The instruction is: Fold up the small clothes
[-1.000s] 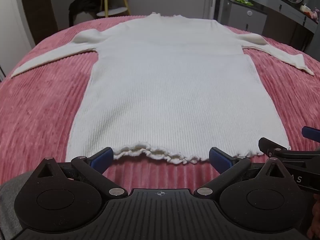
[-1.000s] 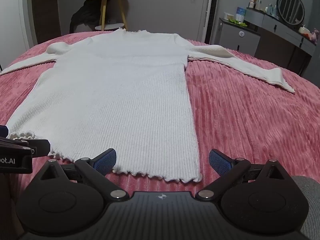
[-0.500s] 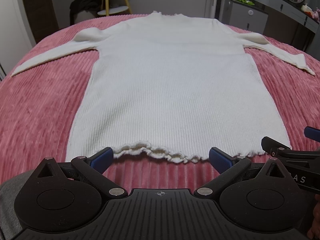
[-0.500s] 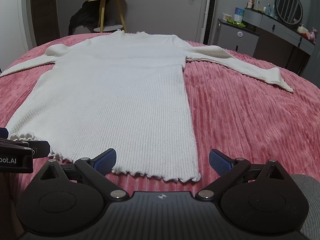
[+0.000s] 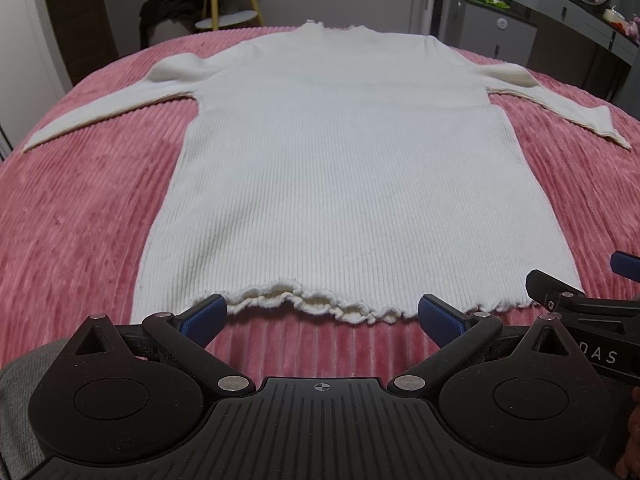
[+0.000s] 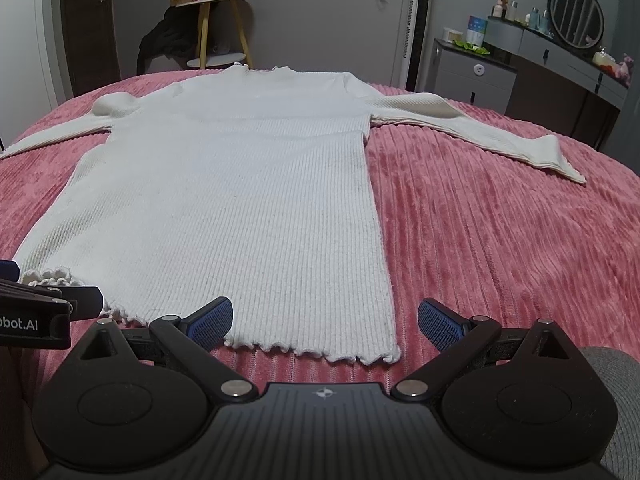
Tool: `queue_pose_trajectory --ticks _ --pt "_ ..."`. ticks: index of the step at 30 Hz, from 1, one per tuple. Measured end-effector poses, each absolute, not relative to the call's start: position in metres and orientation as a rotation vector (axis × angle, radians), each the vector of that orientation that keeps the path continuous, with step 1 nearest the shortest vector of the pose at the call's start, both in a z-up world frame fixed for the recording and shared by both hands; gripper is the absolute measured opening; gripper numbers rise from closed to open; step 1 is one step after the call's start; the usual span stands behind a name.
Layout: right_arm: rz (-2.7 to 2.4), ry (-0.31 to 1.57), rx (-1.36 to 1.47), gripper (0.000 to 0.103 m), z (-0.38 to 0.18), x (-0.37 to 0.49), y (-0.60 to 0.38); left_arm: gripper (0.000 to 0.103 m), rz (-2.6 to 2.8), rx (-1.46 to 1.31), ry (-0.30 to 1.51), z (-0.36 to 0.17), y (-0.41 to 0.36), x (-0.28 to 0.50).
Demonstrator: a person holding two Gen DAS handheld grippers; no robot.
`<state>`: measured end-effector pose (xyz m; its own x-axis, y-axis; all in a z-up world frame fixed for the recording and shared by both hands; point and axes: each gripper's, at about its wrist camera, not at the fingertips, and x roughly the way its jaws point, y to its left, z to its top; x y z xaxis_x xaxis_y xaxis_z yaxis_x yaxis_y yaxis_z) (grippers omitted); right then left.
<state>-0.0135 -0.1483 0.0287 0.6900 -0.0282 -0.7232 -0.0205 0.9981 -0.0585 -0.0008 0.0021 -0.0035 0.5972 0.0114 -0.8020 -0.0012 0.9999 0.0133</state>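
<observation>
A white ribbed long-sleeved knit top (image 5: pixel 344 168) lies flat on the pink bedspread (image 5: pixel 80 208), collar far, frilled hem near, both sleeves spread out. It also shows in the right wrist view (image 6: pixel 240 208). My left gripper (image 5: pixel 322 314) is open and empty, just short of the hem's left part. My right gripper (image 6: pixel 325 318) is open and empty at the hem's right corner. Each gripper shows at the edge of the other's view.
The pink ribbed bedspread (image 6: pixel 500 240) covers the whole bed. Behind it stand a yellow-legged side table with dark cloth (image 6: pixel 208 40), a grey cabinet (image 6: pixel 472 76) and a dresser with a round mirror (image 6: pixel 576 20).
Both views have tilted up slightly, so more of the room shows. The grippers stay open at the hem and the top has not moved.
</observation>
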Motion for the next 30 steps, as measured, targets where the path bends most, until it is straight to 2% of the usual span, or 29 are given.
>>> queue_pose_trajectory --ticks 30 --pt "-0.005 0.817 -0.048 0.099 0.0276 -0.0151 -0.1510 0.103 0.015 -0.001 0.958 -0.0073 0.0043 0.0025"
